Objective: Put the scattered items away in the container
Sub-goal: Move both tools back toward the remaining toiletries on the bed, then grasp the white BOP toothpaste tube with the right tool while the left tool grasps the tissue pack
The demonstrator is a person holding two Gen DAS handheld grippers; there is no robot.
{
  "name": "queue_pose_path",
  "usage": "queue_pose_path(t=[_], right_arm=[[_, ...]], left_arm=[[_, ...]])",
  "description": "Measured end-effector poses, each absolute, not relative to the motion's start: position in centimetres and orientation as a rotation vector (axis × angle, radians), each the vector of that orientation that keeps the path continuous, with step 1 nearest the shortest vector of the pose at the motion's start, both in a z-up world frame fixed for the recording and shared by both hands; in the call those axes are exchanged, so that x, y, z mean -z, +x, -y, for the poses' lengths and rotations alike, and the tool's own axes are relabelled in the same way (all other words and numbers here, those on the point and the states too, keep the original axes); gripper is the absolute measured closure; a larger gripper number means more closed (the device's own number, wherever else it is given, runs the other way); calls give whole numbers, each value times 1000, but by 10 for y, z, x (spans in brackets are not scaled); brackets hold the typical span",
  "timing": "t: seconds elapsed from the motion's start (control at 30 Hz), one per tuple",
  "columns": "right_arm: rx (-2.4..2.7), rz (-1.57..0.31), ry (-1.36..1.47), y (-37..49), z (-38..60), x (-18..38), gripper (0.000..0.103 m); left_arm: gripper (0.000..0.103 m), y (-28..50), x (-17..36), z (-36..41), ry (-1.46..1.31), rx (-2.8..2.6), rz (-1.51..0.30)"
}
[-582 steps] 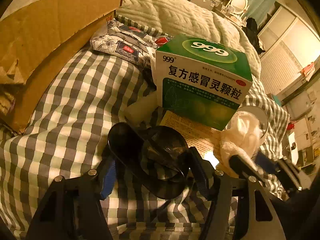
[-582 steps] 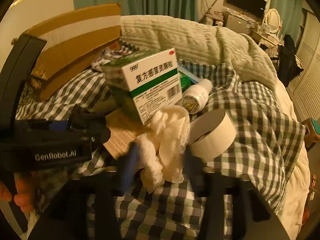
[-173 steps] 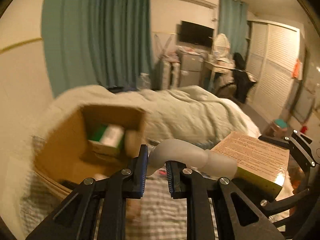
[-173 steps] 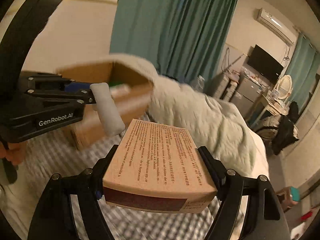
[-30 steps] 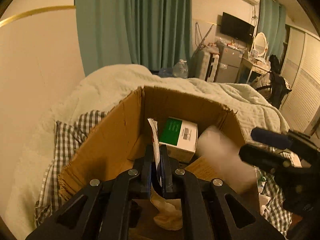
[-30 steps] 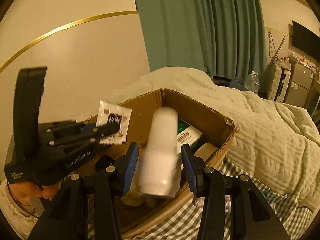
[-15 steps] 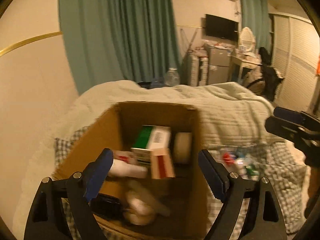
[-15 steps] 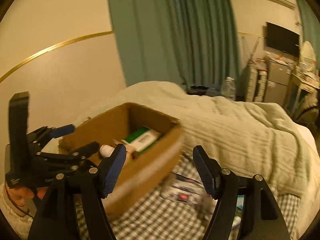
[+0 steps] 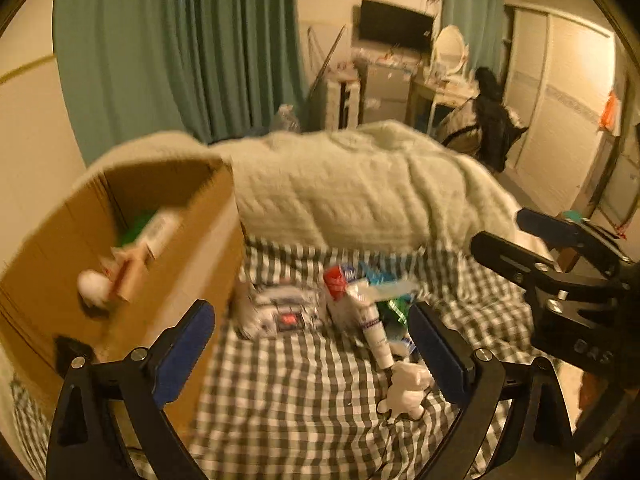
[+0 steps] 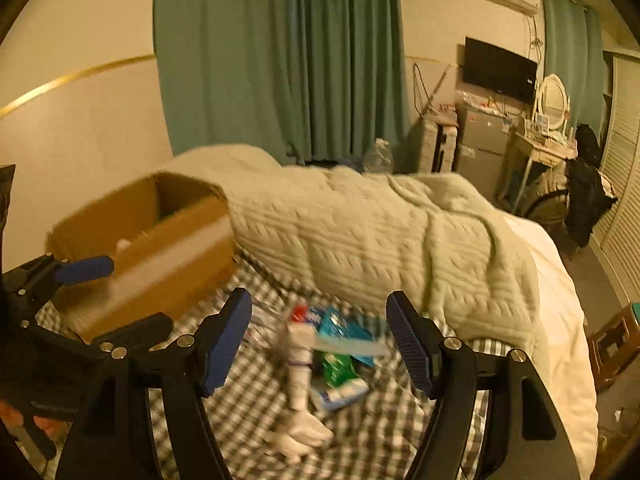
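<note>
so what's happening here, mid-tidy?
Yes, mid-tidy. Both grippers are open and empty: the left gripper and right gripper hang over a pile of leftover items on the checked bedsheet: packets, a white tube and a crumpled white wad. The cardboard box sits to the left and already holds several things. The frames are motion-blurred, so finer detail is unclear.

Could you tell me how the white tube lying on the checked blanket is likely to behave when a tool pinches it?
The white tube looks soft-walled, so it would probably dent. Its round body may roll or slip on the checked blanket. It seems light.
</note>
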State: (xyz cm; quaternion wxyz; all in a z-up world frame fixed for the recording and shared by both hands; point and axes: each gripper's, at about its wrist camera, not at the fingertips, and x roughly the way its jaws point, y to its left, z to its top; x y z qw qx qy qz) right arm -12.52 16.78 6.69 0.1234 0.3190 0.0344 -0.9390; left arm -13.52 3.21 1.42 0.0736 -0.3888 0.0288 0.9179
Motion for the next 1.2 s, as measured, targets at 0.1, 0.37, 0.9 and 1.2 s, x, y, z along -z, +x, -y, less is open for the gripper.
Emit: queue_pose_path(t=[0.1,0.37,0.9,1.2], right_arm=[[2720,-103,997,-130,-179,-41,33],[2631,-89,1189,-152,-188,36,35],[2406,-84,1348,-184,-154,100,51],[2358,-165,1434,-196,-133,126,72]], left_arm=[[3,-145,17,-44,-1265,-2757,-106],[3,-185,89,-41,-1422,-2812,-236],[3,-231,135,-24,-1483,-2794,-282],[3,-231,140,-11,-1524,-2765,-265]])
